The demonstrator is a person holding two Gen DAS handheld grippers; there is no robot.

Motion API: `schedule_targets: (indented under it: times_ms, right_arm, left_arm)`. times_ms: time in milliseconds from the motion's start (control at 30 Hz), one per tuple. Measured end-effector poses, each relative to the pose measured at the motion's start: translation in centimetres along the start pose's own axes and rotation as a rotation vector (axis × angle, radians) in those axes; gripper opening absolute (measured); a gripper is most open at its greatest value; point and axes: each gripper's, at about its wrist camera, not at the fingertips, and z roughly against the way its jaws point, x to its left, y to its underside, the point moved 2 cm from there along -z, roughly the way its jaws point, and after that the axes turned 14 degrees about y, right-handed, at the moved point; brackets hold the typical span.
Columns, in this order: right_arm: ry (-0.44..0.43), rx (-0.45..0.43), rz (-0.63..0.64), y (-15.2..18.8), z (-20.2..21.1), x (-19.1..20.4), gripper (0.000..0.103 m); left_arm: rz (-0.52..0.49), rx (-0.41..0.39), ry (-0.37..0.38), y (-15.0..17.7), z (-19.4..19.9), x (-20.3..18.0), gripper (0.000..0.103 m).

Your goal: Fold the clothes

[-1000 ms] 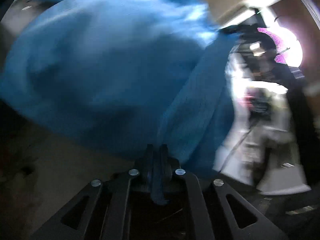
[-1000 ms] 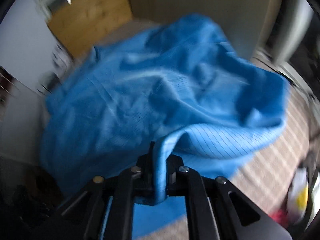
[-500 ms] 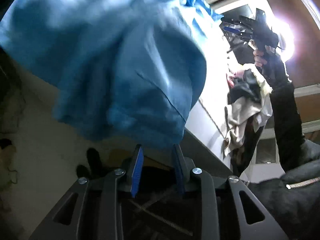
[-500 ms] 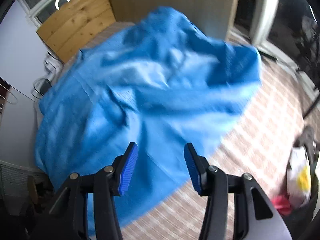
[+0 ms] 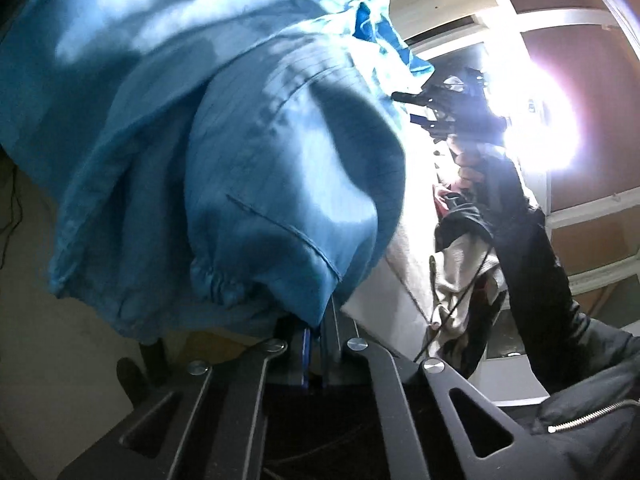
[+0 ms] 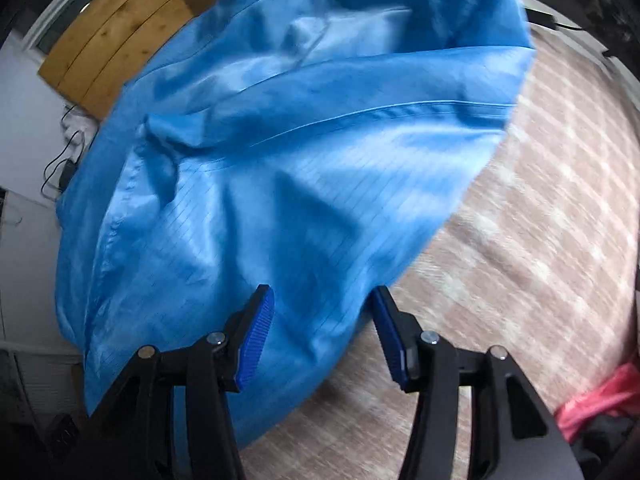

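A large blue garment [image 6: 280,152] lies crumpled on a checked bed cover [image 6: 540,220]; one part [image 5: 248,168] hangs over the edge in the left wrist view. My left gripper [image 5: 316,340] is shut, and the hanging hem runs down between its blue pads. My right gripper [image 6: 324,332] points down at the garment's near edge. Its jaws are closing, with blue fabric seen in the gap below them and neither pad pressing on it. In the left wrist view the right gripper [image 5: 406,108] shows far off over the bed, held by a hand in a dark sleeve [image 5: 532,280].
A heap of beige and black clothes [image 5: 460,272] lies near the bed's edge, and a red cloth [image 6: 592,400] at the lower right. A wooden board [image 6: 116,52] and a cable [image 6: 64,164] are beyond the garment. A bright window [image 5: 532,120] glares.
Both grippers were shut on blue fabric a second ago, then stood open. Now the left has shut on the hanging hem; the right has come down closer to the garment, its jaws still apart.
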Motion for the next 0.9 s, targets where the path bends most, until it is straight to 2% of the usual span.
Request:
schedule_targets:
  times_ms: [67,200,333,400,467,533,567,667,733,800,900]
  right_arm:
    - [-0.011,-0.004,0.013,-0.1,0.1,0.1,0.004]
    - [-0.027,-0.026,0.039,-0.2,1.7,-0.9,0.004]
    - [0.023,-0.039,0.099,-0.3,3.8,-1.8,0.004]
    - [0.083,-0.044,0.139,-0.4,3.6,-1.6,0.004]
    - [0.164,-0.009,0.195,0.0,1.6,-0.6,0.004]
    - [0.22,0.016,0.238,0.6,1.0,0.0,0.006]
    - [0.247,0.028,0.259,0.9,0.7,0.4,0.012]
    - [0.273,-0.022,0.296,1.8,4.3,0.5,0.023]
    - [0.246,-0.093,0.277,1.8,7.8,0.9,0.034]
    - [0.198,-0.147,0.255,1.3,10.5,1.9,0.057]
    - [0.099,-0.146,0.251,-0.2,10.4,5.7,0.059]
  left_arm:
    - [-0.009,0.006,0.008,-0.1,0.7,-0.7,0.002]
    - [-0.023,0.045,0.031,0.6,1.6,-2.1,0.002]
    - [-0.047,0.09,0.06,1.6,1.6,-3.0,0.002]
    - [-0.034,0.122,0.038,2.2,0.5,-1.8,0.002]
    - [-0.006,0.181,-0.044,2.9,-1.3,0.5,0.002]
    - [0.013,0.218,-0.117,3.3,-1.9,1.8,0.003]
    - [0.018,0.222,-0.132,3.4,-1.6,1.8,0.003]
    - [-0.059,0.183,-0.198,3.2,1.6,-0.3,0.007]
    - [-0.116,0.161,-0.234,2.5,2.7,-1.4,0.013]
    - [-0.193,0.151,-0.267,1.1,2.6,-2.5,0.021]
    - [-0.288,0.153,-0.31,-0.9,1.3,-3.4,0.024]
